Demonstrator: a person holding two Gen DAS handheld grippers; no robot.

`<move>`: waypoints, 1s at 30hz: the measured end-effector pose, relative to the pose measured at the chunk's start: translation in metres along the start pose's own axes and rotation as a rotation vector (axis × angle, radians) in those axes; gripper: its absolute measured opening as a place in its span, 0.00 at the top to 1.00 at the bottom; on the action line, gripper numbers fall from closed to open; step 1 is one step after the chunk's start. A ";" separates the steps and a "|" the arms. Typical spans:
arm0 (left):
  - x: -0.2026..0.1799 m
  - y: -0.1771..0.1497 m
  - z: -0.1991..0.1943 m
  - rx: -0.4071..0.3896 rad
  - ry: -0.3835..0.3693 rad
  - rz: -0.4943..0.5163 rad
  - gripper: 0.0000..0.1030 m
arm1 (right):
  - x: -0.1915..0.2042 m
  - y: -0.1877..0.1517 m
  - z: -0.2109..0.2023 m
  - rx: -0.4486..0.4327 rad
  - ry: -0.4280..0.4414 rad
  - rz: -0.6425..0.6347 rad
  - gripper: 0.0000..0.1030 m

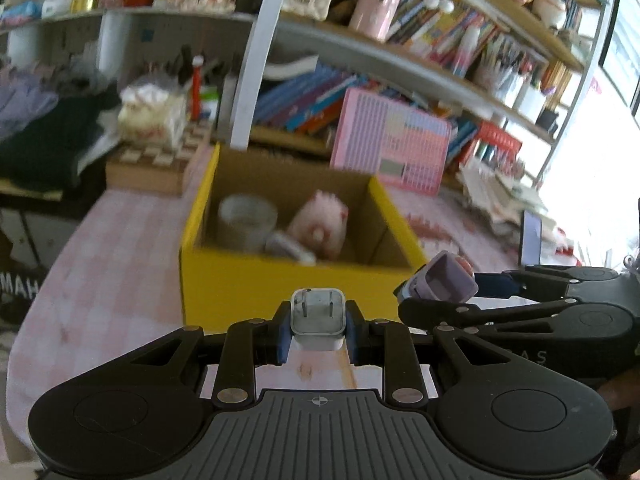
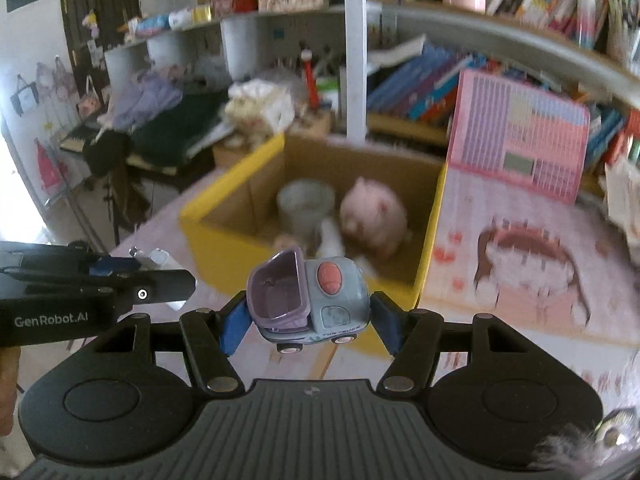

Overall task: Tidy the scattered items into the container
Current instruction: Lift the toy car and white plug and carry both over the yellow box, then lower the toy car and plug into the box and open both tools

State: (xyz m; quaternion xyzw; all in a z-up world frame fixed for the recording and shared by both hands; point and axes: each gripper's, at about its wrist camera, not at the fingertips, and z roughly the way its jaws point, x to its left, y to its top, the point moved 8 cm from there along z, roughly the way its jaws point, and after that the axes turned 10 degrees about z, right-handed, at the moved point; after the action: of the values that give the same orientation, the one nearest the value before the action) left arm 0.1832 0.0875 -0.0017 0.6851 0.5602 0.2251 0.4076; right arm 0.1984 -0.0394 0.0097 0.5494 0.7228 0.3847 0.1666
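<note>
My left gripper [image 1: 318, 330] is shut on a white plug adapter [image 1: 318, 318], prongs up, held in the air just in front of the yellow cardboard box [image 1: 248, 284]. My right gripper [image 2: 308, 324] is shut on a small blue-grey toy truck [image 2: 310, 302] with a purple tipper, also lifted before the box [image 2: 224, 248]. In the left wrist view the truck [image 1: 444, 280] shows at the right. Inside the box lie a grey tape roll [image 1: 246, 216] and a pink plush toy [image 1: 320, 224], which also appear as the roll [image 2: 306, 200] and the plush [image 2: 374, 216].
The box stands on a pink checked tablecloth [image 1: 104, 264]. A pink panelled board [image 1: 392, 142] leans behind it, with a wooden chessboard box [image 1: 156, 164] to its left. Crowded bookshelves [image 1: 460, 40] rise behind. Papers [image 1: 500, 192] pile at the right.
</note>
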 end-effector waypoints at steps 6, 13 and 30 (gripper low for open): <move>0.009 0.034 0.024 -0.035 0.022 0.008 0.76 | -0.007 0.043 0.017 -0.045 0.014 -0.026 0.40; 0.029 0.059 0.075 0.003 0.085 0.007 0.76 | -0.024 0.068 0.076 0.013 -0.010 -0.087 0.40; 0.039 0.052 0.191 0.251 0.131 0.078 0.76 | -0.046 0.071 0.178 0.235 0.002 -0.406 0.39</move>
State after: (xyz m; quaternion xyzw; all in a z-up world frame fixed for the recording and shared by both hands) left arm 0.3701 0.0635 -0.0736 0.7358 0.5822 0.2132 0.2723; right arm 0.3795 -0.0081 -0.0617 0.4079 0.8585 0.2569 0.1750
